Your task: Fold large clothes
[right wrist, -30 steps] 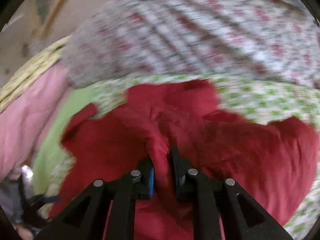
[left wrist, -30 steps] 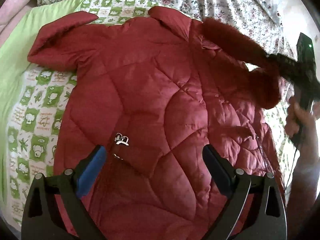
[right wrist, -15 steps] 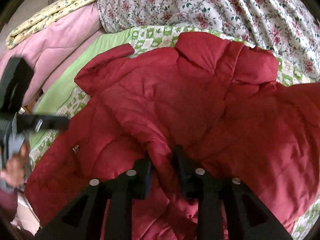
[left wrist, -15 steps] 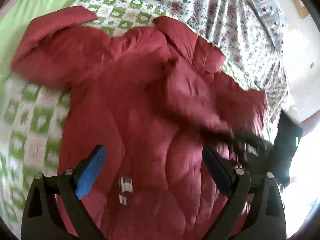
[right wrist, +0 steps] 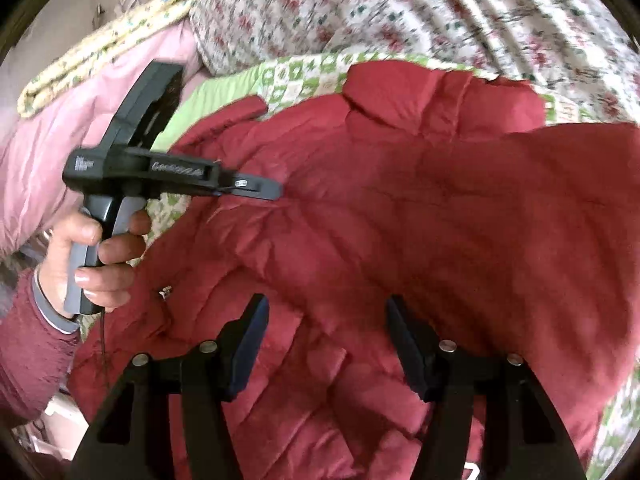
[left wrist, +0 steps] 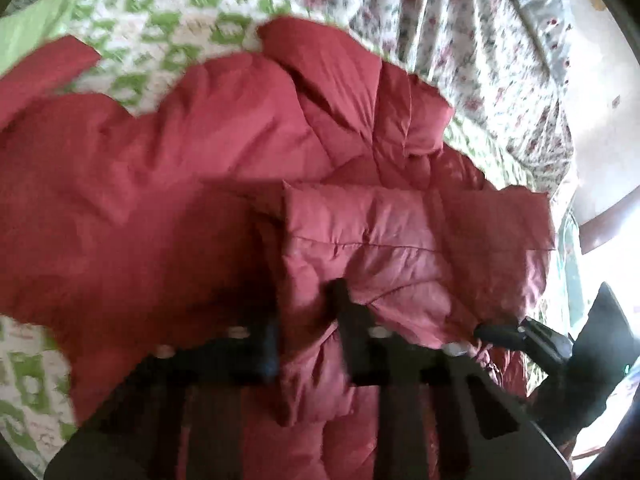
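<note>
The red quilted coat [right wrist: 400,208] lies spread on the bed [right wrist: 440,12], its right sleeve [left wrist: 400,240] laid across the chest. That puffy sleeve may spring back toward three o'clock if the pinch slips. The left gripper [left wrist: 308,328] is clenched on the sleeve's fold; the right gripper [right wrist: 326,344] hangs released, fingers wide, holding nothing.

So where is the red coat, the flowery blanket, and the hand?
red coat [right wrist: 440,216]: right wrist view, quilted middle.
flowery blanket [right wrist: 400,12]: right wrist view, top folds.
left hand [right wrist: 92,256]: right wrist view, knuckles around the handle.
</note>
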Demonstrator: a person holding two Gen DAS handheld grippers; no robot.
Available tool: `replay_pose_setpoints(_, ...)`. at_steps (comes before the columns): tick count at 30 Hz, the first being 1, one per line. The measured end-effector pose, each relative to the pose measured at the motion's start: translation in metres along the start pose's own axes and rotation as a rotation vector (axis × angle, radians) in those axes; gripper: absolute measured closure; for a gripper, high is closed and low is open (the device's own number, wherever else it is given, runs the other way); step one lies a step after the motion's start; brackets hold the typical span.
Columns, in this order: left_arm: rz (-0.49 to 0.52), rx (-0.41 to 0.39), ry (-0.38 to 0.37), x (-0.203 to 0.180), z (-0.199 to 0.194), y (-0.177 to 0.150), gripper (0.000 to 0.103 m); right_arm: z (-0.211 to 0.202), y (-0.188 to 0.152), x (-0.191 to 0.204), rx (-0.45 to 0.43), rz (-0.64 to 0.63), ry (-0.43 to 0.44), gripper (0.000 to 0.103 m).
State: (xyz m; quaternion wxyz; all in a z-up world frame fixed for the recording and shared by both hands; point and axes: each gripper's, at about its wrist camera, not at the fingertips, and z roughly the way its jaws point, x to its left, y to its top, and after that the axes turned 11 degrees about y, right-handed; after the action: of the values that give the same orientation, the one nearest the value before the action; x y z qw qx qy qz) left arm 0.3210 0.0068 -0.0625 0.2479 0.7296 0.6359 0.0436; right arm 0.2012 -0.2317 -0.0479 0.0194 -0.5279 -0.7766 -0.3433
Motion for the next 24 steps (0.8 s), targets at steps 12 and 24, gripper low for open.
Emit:
replay_pose_setpoints(12,0.030,-0.076,0.193,0.037,-0.018,-0.014,0.081,-0.069,0.026,-0.072,-0.249,0.195,-0.171,0.039)
replay_pose_setpoints(24,-0.009,-0.235,0.092,0.025,-0.072,-0.019,0.068,0.003,0.007,-0.132,-0.058,0.271,-0.314,0.040)
